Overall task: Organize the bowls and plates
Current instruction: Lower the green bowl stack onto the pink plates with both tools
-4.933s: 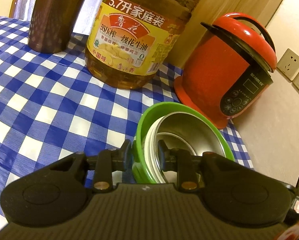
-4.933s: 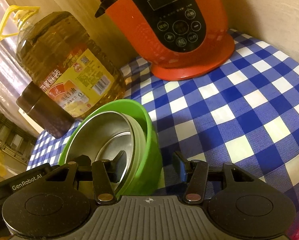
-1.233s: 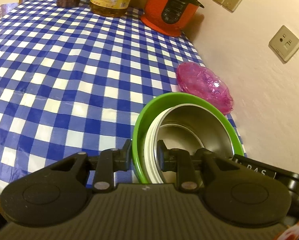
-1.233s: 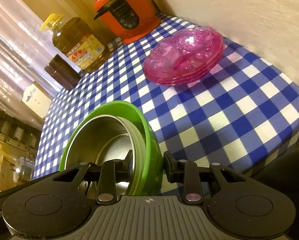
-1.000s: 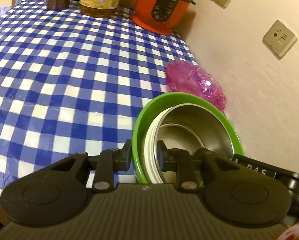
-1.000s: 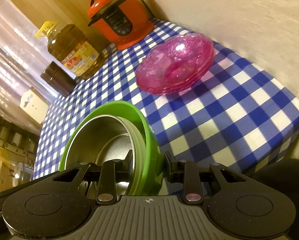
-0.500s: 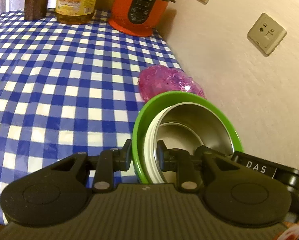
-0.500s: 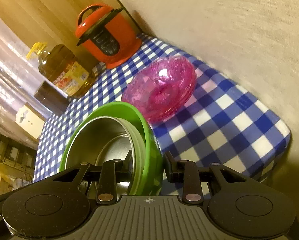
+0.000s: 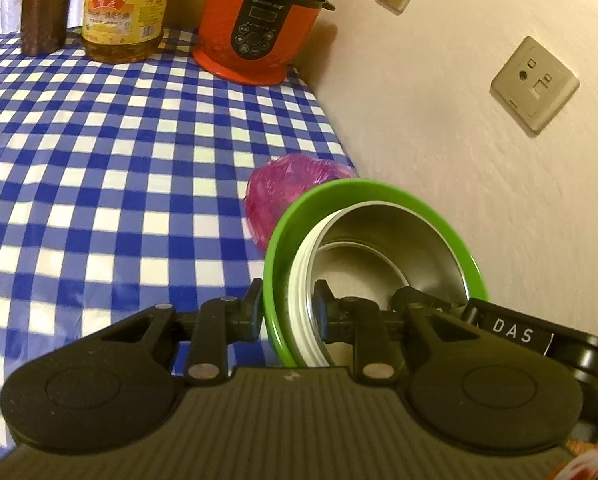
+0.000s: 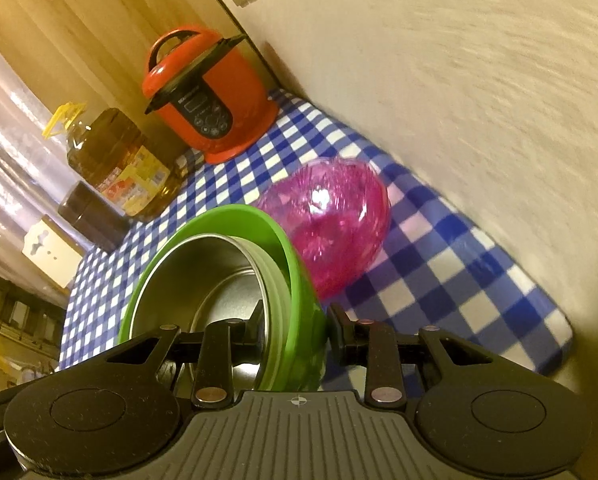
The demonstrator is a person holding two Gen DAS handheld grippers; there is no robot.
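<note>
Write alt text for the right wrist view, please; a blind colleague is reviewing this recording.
The right hand-held gripper is shut on the rim of a green plastic bowl with a steel bowl nested inside. Beyond it, a stack of pink translucent plates sits on the blue-and-white checked tablecloth by the wall, with a red electric cooker and a large cooking-oil bottle farther back.

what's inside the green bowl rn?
Nested in the green bowl are white-rimmed bowls with a steel bowl innermost, which looks empty. How many white ones is unclear; their bodies are covered. Both grippers clamp the stack's rim.
</note>
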